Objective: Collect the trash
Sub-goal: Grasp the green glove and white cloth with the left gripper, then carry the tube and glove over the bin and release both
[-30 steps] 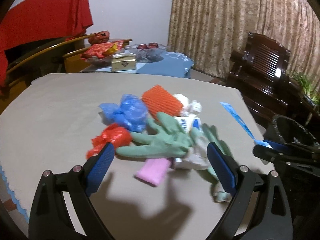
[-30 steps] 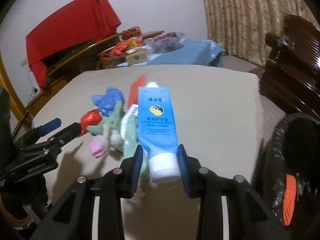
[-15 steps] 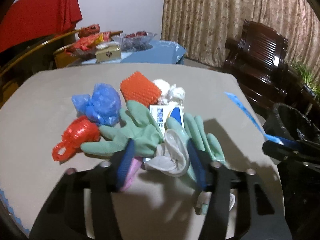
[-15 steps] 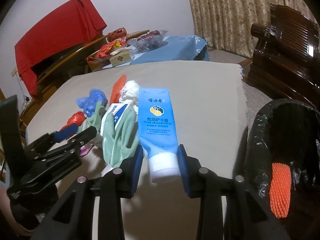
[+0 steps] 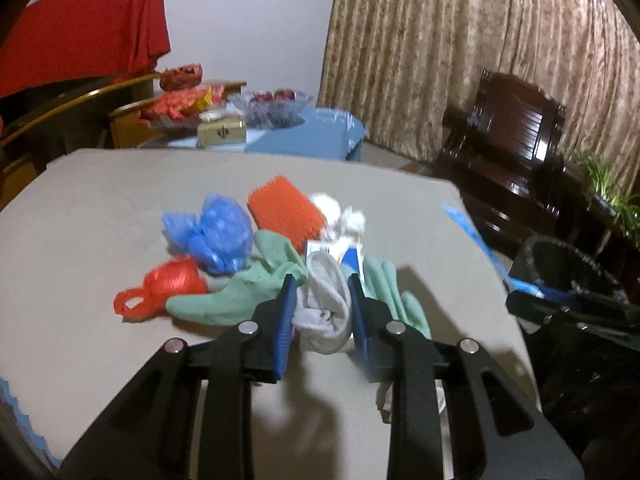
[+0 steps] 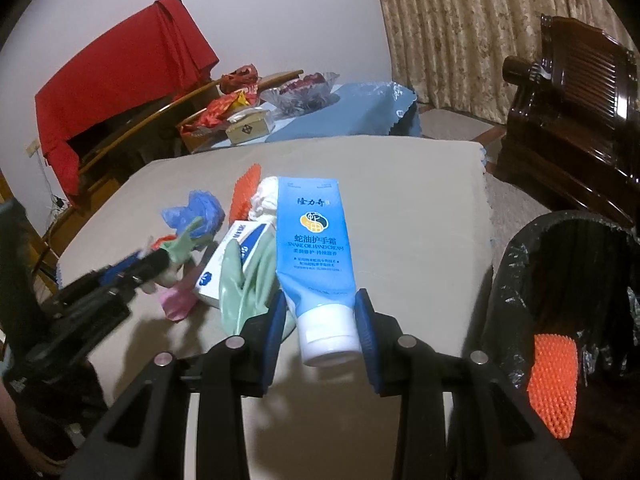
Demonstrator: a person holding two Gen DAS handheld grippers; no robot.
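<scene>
The left gripper (image 5: pixel 322 312) has its fingers squeezed onto a crumpled white cloth (image 5: pixel 326 308) at the near edge of the trash pile on the tan surface (image 5: pixel 80 220), and the right gripper (image 6: pixel 322 328) has its fingers squeezed on the white cap end of a blue hand cream tube (image 6: pixel 314 248), held up near the black bin (image 6: pixel 560 280) on the right, which has an orange spiky thing (image 6: pixel 554 384) inside. Farther back in the pile lie green gloves (image 5: pixel 248 288), a red bag (image 5: pixel 170 284), a blue bag (image 5: pixel 214 236), an orange spiky pad (image 5: pixel 286 216) and a white and blue box (image 6: pixel 232 260).
</scene>
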